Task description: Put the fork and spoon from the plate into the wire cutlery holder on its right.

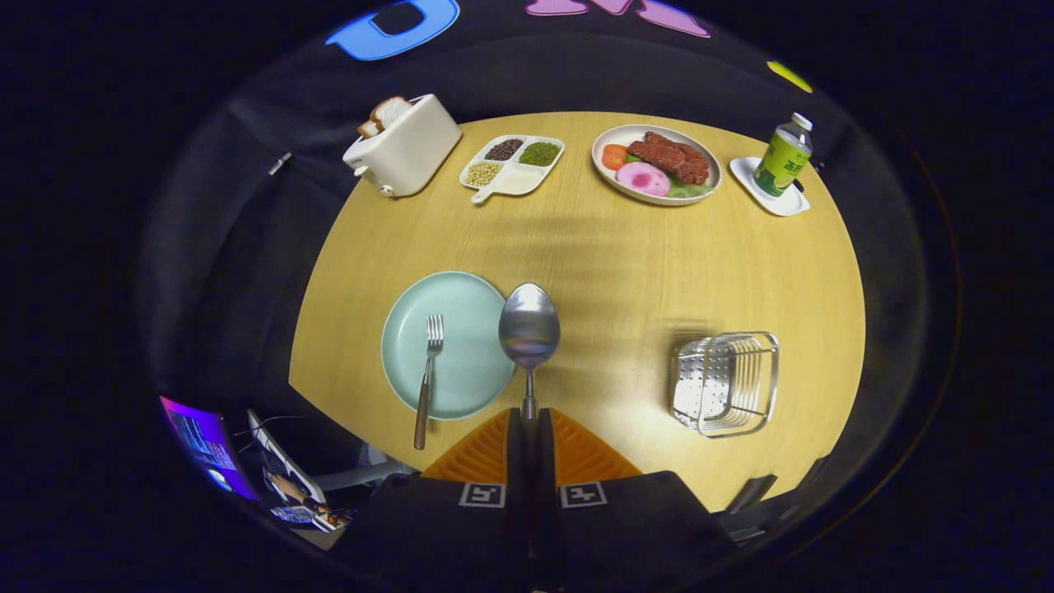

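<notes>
The gripper [529, 422] looks down on the wooden table [593, 247] from above, its two fingers pointing forward and pressed together on the handle of the spoon [529, 329]. The spoon is held in the air, its handle between the fingers and its bowl pointing away from them, over the right rim of the pale green plate [461, 362].

On this plate, left of the spoon, the fork [426, 375] lies with its tines away from the gripper; the end of its handle sticks out over the near rim of the plate. To the right of the fingers, well apart from the plate, the wire cutlery holder [726, 383] stands on the table.

At the far side of the table there are, from left to right, a white toaster [405, 148] with bread in it, a divided dish [512, 167] with beans and grains, a plate of food [656, 163], and a green bottle [783, 156] standing on a small white coaster [770, 198].
</notes>
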Demonstrator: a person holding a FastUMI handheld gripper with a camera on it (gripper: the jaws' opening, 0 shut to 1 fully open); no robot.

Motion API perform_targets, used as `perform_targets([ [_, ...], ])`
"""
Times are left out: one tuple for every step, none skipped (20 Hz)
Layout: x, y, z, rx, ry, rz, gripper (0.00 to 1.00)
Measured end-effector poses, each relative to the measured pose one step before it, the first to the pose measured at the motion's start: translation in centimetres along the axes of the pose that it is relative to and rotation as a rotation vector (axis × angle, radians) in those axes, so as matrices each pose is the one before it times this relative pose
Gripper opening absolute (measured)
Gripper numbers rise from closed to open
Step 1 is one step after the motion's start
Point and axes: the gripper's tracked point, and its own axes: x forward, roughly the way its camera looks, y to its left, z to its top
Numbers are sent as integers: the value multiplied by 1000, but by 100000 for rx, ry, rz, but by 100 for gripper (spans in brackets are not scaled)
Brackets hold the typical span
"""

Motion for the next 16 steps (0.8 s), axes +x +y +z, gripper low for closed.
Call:
perform_targets([
  [-1011,-1735,-225,-257,75,-1571,9],
  [-662,-1721,-262,-205,545,-1761,9],
  [-553,-1765,-505,6,1093,-1776,9],
  [-418,-1625,-585,-5,1745,-1399,10],
  [-157,-1450,-429,184,1557,-1315,10],
  [32,-1297,-413,226,1800,-971,10],
  [208,-1009,-370,-129,1711,-357,10],
  [231,-872,-340,-60,2114,-399,10],
  [331,-841,-354,524,2072,-189,9],
  [443,-617,-172,500,1932,41,9],
  [546,-622,-198,89,2160,-335,9],
  [615,-425,-183,-530,2504,-645,10],
  [541,-326,-140,-535,2116,-836,10],
  [500,-135,56,-863,1842,-501,9],
  [655,227,78,-1264,1640,260,10],
  [566,116,192,-924,1597,48,9],
])
